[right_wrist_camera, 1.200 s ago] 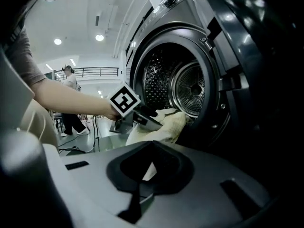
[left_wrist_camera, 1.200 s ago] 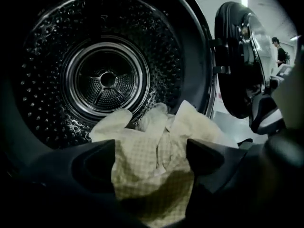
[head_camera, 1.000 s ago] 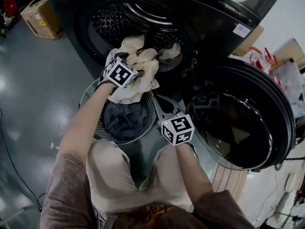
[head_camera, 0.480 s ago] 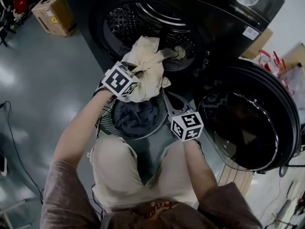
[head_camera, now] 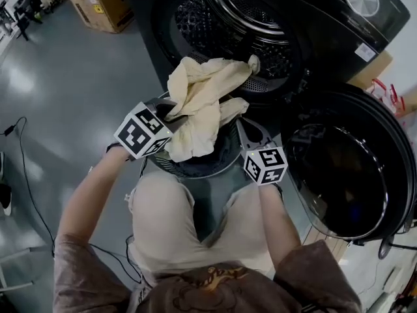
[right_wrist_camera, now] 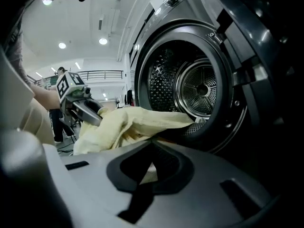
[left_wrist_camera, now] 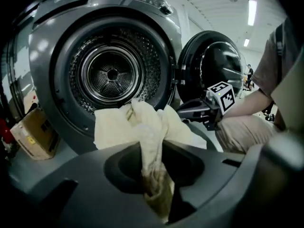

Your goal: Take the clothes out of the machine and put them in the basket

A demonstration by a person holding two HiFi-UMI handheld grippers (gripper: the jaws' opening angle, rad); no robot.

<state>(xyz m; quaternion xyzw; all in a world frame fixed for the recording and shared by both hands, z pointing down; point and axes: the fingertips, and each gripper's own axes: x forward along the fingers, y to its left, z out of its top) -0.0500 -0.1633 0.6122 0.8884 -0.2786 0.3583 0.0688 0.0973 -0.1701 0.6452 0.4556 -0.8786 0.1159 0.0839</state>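
A cream cloth (head_camera: 202, 103) stretches from the lip of the machine's drum (head_camera: 228, 25) out over the round basket (head_camera: 195, 173), which holds dark clothes (head_camera: 225, 150). My left gripper (head_camera: 171, 111) is shut on this cloth. Its jaws have just eased open slightly, with the cloth (left_wrist_camera: 142, 122) still pinched between them (left_wrist_camera: 153, 148). My right gripper (head_camera: 250, 131) hangs shut and empty at the basket's right side, pointing toward the drum. In the right gripper view, the cloth (right_wrist_camera: 128, 125) lies beyond its shut jaws (right_wrist_camera: 151, 150). The drum (left_wrist_camera: 111, 72) looks bare inside.
The machine's round door (head_camera: 345, 168) stands open at the right, close to my right arm. A cardboard box (head_camera: 101, 2) sits on the grey floor at the upper left. A cable (head_camera: 26, 175) runs along the floor on the left.
My left gripper has pulled back from the drum mouth toward the lower left, drawing the cream cloth out over the basket. The right gripper has stayed beside the basket.
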